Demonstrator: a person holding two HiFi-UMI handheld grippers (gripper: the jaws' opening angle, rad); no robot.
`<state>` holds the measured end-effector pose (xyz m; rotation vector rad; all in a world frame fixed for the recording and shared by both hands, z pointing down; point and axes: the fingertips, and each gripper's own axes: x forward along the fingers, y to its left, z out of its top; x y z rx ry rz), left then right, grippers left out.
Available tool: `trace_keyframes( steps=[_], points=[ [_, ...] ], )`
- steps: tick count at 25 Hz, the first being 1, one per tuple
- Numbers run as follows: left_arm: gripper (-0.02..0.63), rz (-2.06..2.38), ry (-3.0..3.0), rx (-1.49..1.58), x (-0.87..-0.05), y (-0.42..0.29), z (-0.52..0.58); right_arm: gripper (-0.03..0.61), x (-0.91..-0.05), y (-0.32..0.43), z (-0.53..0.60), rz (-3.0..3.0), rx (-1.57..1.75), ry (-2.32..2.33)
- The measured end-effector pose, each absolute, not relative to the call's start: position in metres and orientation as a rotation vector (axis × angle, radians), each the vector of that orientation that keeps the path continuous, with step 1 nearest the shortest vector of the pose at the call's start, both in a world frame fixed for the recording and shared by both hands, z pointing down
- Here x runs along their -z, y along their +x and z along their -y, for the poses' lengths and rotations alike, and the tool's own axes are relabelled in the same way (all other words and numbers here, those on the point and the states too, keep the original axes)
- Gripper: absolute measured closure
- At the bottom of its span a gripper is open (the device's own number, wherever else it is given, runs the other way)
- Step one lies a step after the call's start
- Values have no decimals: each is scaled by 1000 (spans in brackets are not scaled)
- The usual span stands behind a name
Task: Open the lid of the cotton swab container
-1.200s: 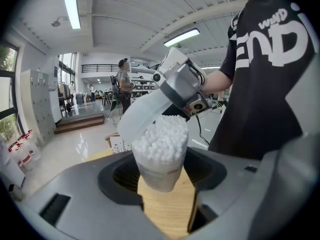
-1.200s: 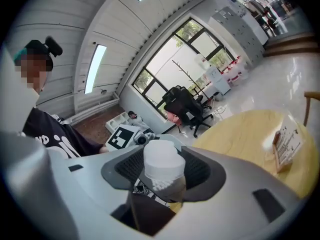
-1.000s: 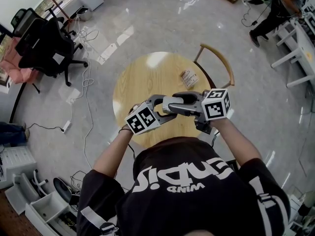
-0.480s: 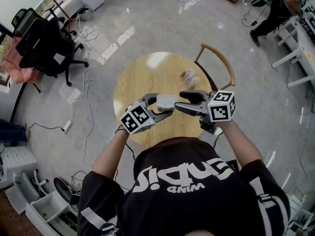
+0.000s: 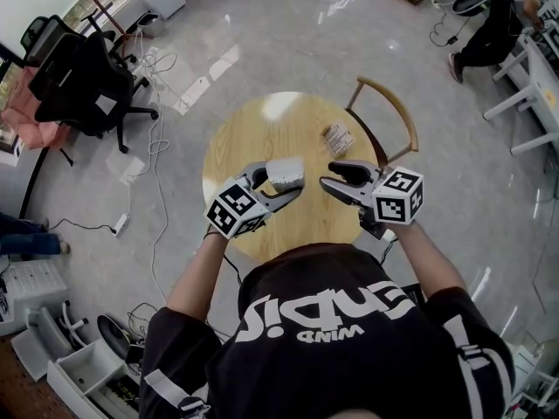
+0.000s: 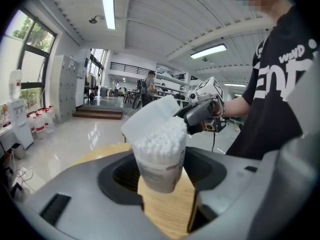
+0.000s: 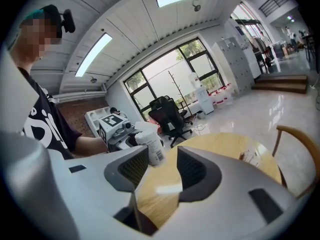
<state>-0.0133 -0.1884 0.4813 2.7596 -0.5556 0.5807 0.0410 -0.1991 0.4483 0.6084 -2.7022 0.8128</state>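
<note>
The cotton swab container [image 5: 285,174], a clear tub with a printed label, is held above the round wooden table [image 5: 262,125] with my left gripper [image 5: 278,184] shut on it. In the left gripper view the container [image 6: 161,161] stands between the jaws, its white lid [image 6: 149,118] tipped up and back, with the swab heads [image 6: 162,138] bare. My right gripper [image 5: 329,180] hangs apart to the container's right, open, with nothing between its fingers; its jaws have just been closing a little. The right gripper view shows the container [image 7: 153,145] beyond its own jaws.
A small printed packet [image 5: 336,138] lies on the table's far right. A wooden chair [image 5: 384,112] stands behind the table. A black office chair [image 5: 83,81] and floor cables sit at the left. A person [image 5: 489,24] stands by white desks at the top right.
My right gripper has drawn away to the right from the container's top. My left gripper has shifted left with the container, whose lid now stands up.
</note>
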Motion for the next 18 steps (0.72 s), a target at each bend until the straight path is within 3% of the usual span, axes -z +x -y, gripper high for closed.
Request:
trace_keyframes(
  steps=[7,18],
  points=[
    [348,710,2689,-511,-468,-24,199,546,-441,65,219,2684,-634,922],
    [348,1006,2616,-334,-448,-54,200,569,-439,100,217,2609,-449,1254]
  ],
)
